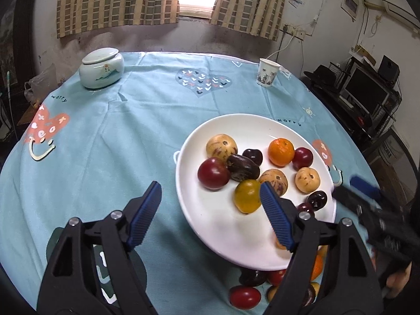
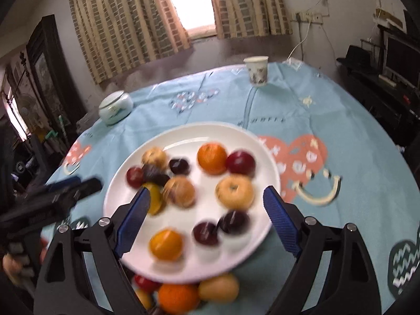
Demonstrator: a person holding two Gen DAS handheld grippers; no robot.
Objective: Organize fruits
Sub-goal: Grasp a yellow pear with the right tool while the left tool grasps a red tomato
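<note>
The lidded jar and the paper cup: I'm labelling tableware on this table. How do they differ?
The ceramic jar is squat and rounded with its lid on; the paper cup is taller than wide, tapers downward and stands open. The ceramic jar is pale green-white glaze with a small painted scene; the paper cup is white with a dark printed pattern. The jar sits far left, the cup far right. Both stand upright on the blue tablecloth.

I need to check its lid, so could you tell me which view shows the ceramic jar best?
The left wrist view: the ceramic jar is sharp there, with its lid seated and painted side visible on the tablecloth. The right wrist view shows the same jar smaller, blurred, at the table's far left edge.
</note>
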